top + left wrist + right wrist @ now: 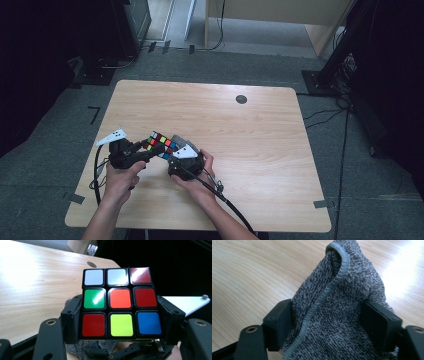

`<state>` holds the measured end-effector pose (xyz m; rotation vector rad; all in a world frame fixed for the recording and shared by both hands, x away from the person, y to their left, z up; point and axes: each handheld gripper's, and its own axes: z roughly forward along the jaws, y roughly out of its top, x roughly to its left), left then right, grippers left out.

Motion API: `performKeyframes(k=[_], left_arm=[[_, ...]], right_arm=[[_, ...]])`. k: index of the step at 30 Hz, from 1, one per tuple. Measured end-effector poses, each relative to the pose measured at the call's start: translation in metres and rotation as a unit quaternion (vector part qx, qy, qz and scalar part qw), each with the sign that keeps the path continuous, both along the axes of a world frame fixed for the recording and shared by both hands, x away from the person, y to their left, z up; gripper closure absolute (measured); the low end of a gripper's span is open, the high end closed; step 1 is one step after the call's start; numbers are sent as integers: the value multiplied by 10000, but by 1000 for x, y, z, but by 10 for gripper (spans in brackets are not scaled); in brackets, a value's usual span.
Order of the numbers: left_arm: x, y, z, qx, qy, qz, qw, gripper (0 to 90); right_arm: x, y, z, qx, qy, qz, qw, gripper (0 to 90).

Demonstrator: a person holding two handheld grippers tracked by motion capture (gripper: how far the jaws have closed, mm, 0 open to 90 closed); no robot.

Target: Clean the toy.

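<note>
A scrambled Rubik's cube (120,302) sits between the black jaws of my left gripper (120,323), and both pads press on its sides; the face toward the camera has an orange centre. In the high view the cube (161,144) is held just above the table's near-left part by my left gripper (149,149). My right gripper (329,322) is shut on a bunched grey terry cloth (337,300) with a stitched hem. From above, my right gripper (184,157) and the cloth (179,139) sit right against the cube's right side.
The light wooden table (260,130) has a round black grommet (241,99) at the back. A black cable (227,202) trails from the right gripper to the near edge. Dark stands and cables ring the table on the grey floor.
</note>
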<state>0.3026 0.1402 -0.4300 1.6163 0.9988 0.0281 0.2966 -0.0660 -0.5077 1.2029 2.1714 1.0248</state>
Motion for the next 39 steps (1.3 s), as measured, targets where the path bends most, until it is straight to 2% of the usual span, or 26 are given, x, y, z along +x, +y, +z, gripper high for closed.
performKeyframes(k=[2, 6, 8, 13, 14, 16, 19, 22, 25, 27, 29, 30, 31, 32, 35, 36, 37, 39], left_arm=[[0, -1, -1, 42, 9, -6, 10000, 337], [0, -4, -2, 92, 33, 1, 10000, 337], [0, -5, -3, 90, 39, -1, 10000, 337], [0, -5, -5, 60, -7, 11, 10000, 337], [0, -5, -6, 44, -20, -4, 10000, 338], [0, -6, -7, 44, -72, -55, 9999, 338], [-2, -11, -8, 211, -276, -103, 9993, 338], [-4, -15, -11, 235, -493, -229, 9982, 338], [-7, -21, -15, 395, -781, -280, 9958, 337], [-10, -28, -18, 605, -953, -319, 9931, 338], [-14, -36, -21, 871, -1153, -403, 9887, 338], [-17, -42, -23, 1075, -1324, -503, 9841, 337], [-19, -46, -24, 1185, -1434, -565, 9809, 337], [-22, -51, -26, 1339, -1593, -658, 9759, 338], [-31, -65, -32, 1671, -2099, -952, 9586, 337], [-33, -70, -34, 1800, -2205, -1031, 9531, 337], [-36, -76, -37, 1979, -2297, -1103, 9465, 337], [-39, -83, -40, 2191, -2344, -1164, 9399, 338]], right_arm=[[0, -3, -1, -83, -32, 66, 9999, 286], [0, -12, -3, -88, 13, -8, 10000, 321], [-2, -18, -4, -160, -77, -161, 9997, 375], [-6, -37, -7, -154, -127, -118, 9997, 580], [-8, -43, -6, -171, -144, -153, 9996, 638], [-10, -54, -4, -146, -177, -221, 9995, 697], [-16, -76, 2, 136, -239, -289, 9992, 760], [-27, -98, 19, 531, -492, -303, 9969, 778], [-40, -115, 38, 795, -807, -138, 9935, 784], [-46, -124, 49, 998, -896, 49, 9910, 785], [-51, -132, 62, 1076, -978, 260, 9890, 783], [-53, -135, 67, 1160, -1000, 333, 9876, 781], [-54, -139, 72, 1328, -992, 416, 9853, 778], [-54, -141, 74, 1423, -965, 445, 9841, 776], [-55, -141, 76, 1663, -878, 510, 9808, 772], [-56, -138, 77, 1726, -847, 567, 9797, 771], [-58, -135, 78, 1753, -860, 667, 9785, 770], [-64, -125, 83, 1728, -948, 917, 9761, 766]])
